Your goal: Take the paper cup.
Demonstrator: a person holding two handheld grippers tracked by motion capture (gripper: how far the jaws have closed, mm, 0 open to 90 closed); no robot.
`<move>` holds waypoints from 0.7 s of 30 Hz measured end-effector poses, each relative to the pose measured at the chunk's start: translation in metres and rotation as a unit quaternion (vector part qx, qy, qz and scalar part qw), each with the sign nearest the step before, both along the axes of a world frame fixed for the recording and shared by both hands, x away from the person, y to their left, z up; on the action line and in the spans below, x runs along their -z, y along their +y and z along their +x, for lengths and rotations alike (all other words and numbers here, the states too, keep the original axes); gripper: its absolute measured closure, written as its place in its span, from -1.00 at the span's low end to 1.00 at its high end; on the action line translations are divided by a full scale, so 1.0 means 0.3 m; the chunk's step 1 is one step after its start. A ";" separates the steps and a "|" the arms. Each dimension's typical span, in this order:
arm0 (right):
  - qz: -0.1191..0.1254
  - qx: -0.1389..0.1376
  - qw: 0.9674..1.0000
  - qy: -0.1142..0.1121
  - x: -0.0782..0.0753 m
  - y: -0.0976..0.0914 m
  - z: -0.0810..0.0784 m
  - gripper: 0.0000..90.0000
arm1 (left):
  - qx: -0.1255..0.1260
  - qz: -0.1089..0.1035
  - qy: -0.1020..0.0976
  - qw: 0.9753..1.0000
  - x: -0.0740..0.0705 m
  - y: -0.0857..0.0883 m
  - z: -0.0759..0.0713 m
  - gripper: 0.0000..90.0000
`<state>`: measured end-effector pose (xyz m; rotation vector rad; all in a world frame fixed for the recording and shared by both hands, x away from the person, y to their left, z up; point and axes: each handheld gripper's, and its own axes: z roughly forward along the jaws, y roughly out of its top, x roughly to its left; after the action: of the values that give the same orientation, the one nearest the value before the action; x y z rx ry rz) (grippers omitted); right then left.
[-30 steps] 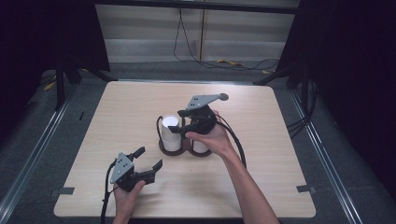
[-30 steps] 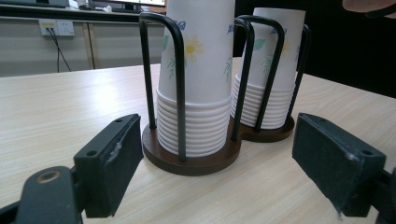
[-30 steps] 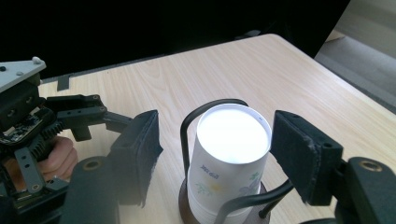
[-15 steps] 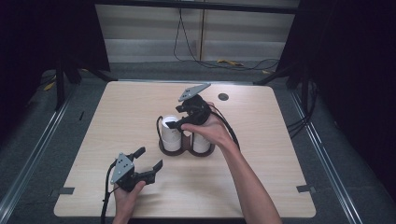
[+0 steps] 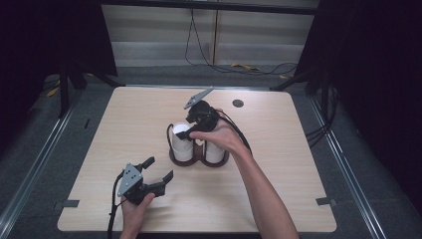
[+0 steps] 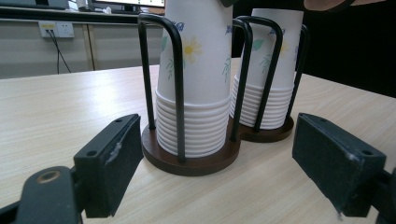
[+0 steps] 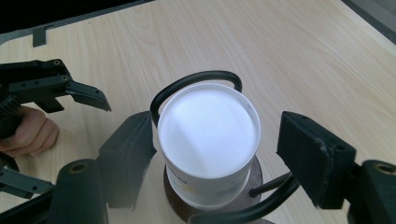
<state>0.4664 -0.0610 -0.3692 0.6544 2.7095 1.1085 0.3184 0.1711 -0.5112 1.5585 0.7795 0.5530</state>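
Observation:
Two stacks of upturned flower-print paper cups stand in a black wire holder with a brown base (image 5: 199,160) mid-table. My right gripper (image 5: 186,129) hangs over the left stack (image 5: 182,144), open. In the right gripper view its jaws (image 7: 215,149) sit either side of the top cup's white bottom (image 7: 208,135) without touching it. The left gripper (image 5: 158,171) rests open near the front left of the table, held by a hand. It faces the holder, and the left stack (image 6: 191,107) and right stack (image 6: 268,79) show between its open jaws (image 6: 233,158), some way off.
The light wooden table (image 5: 124,129) has a small dark round disc (image 5: 238,103) near its back edge. Bare tabletop lies all around the holder. Cables run along the floor behind the table. The left gripper (image 7: 46,88) also appears at the left of the right gripper view.
The right gripper has shifted left and tipped downward, from above the right stack to above the left stack. The left gripper has stayed put.

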 end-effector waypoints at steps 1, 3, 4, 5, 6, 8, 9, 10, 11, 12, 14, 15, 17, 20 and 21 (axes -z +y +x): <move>-0.008 -0.002 1.000 0.003 0.000 0.003 0.001 -0.41 | 0.002 0.003 -0.002 1.000 0.000 0.002 0.002 -0.64; -0.015 -0.003 1.000 0.005 -0.005 0.006 0.006 -0.45 | 0.000 -0.002 0.001 1.000 0.000 0.000 0.000 -0.64; -0.017 -0.004 1.000 0.006 -0.010 0.009 0.008 -0.45 | 0.002 0.003 -0.002 1.000 0.000 0.003 0.002 -0.64; -0.020 -0.006 1.000 0.008 -0.014 0.014 0.009 -0.45 | 0.002 0.003 -0.002 1.000 0.000 0.003 0.002 -0.64; -0.021 -0.008 1.000 0.011 -0.015 0.020 0.011 -0.45 | 0.002 0.003 -0.002 1.000 -0.001 0.003 0.002 -0.64; -0.029 -0.011 0.999 0.018 -0.011 0.031 0.016 -0.44 | 0.001 0.002 -0.002 1.000 0.000 0.002 0.002 -0.64; -0.034 -0.012 0.999 0.020 -0.005 0.036 0.020 -0.44 | 0.001 0.001 0.000 1.000 0.000 0.001 0.001 -0.64; -0.038 -0.011 0.999 0.021 -0.001 0.041 0.022 -0.44 | 0.001 -0.002 0.001 1.000 0.000 0.000 0.000 -0.64; -0.040 -0.011 0.999 0.025 0.001 0.044 0.024 -0.43 | 0.001 -0.002 0.001 1.000 0.000 0.000 0.000 -0.64; -0.041 -0.013 0.999 0.021 0.002 0.049 0.023 -0.41 | 0.001 -0.002 0.001 1.000 0.000 0.001 0.000 -0.64; -0.040 -0.014 0.999 0.018 0.001 0.051 0.022 -0.40 | 0.000 -0.002 0.001 1.000 0.000 0.001 0.000 -0.64; -0.042 -0.015 0.999 0.021 -0.002 0.053 0.021 -0.40 | 0.001 -0.003 0.001 1.000 0.000 0.002 0.001 -0.64; -0.052 -0.018 0.998 0.024 -0.002 0.060 0.026 -0.39 | 0.001 -0.008 0.005 1.000 0.001 -0.001 -0.001 -0.64; -0.066 -0.021 0.997 0.032 0.001 0.070 0.028 -0.39 | 0.001 -0.008 0.004 1.000 0.001 -0.002 -0.001 -0.64; -0.069 -0.021 0.997 0.033 0.006 0.072 0.031 -0.39 | 0.000 -0.008 0.005 1.000 0.001 -0.001 -0.001 -0.64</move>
<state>0.4759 -0.0393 -0.3709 0.6244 2.8366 0.9147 0.3182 0.1707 -0.5114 1.5475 0.7887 0.5379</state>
